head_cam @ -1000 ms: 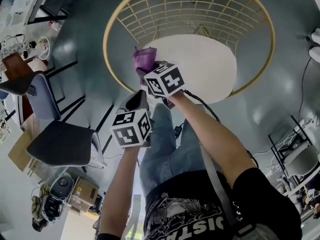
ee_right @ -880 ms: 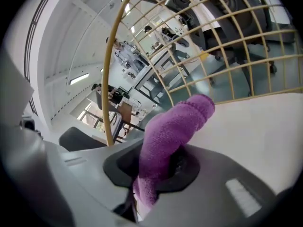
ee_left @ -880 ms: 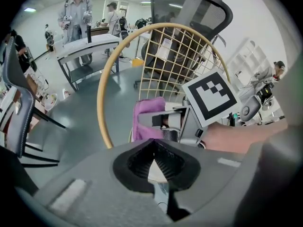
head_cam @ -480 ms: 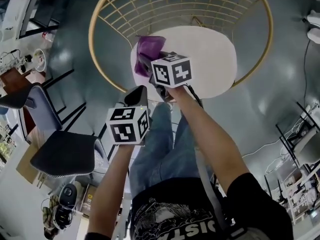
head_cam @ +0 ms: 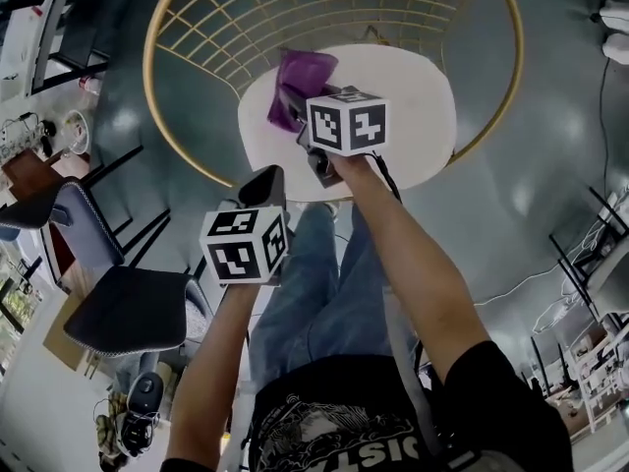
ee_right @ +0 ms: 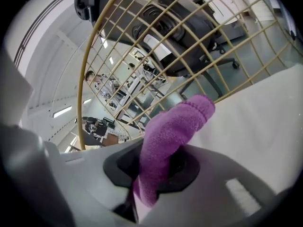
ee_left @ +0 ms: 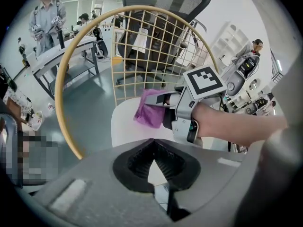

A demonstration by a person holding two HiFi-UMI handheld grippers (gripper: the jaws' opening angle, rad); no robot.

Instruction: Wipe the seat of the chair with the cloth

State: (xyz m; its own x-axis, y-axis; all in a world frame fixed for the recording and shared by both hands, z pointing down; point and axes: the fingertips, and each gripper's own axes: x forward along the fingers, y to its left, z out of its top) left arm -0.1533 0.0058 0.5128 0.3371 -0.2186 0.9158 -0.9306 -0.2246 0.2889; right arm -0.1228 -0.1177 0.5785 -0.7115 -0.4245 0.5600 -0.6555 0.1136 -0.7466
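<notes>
The chair has a round white seat [head_cam: 403, 116] inside a gold wire hoop back [head_cam: 197, 28]. My right gripper [head_cam: 295, 101] is shut on the purple cloth [head_cam: 303, 79], holding it over the seat's left part; whether the cloth touches the seat is unclear. In the right gripper view the cloth [ee_right: 173, 131] sticks up out of the jaws before the seat [ee_right: 255, 122]. My left gripper [head_cam: 267, 180] hangs nearer me, short of the seat's front edge, shut with nothing in it. The left gripper view shows the cloth [ee_left: 150, 109], the seat [ee_left: 125, 126] and the right gripper [ee_left: 163, 100] ahead.
A dark padded chair [head_cam: 128, 308] stands on the floor at my left, with a desk and clutter [head_cam: 29, 136] beyond it. My legs [head_cam: 314, 283] are below the seat's front edge. Cables and racks [head_cam: 580, 264] lie at the right. A black office chair [ee_left: 156, 13] stands behind the wire back.
My right gripper carried the cloth forward from the seat's front-left rim to over the seat. The left gripper stayed back by the seat's front edge.
</notes>
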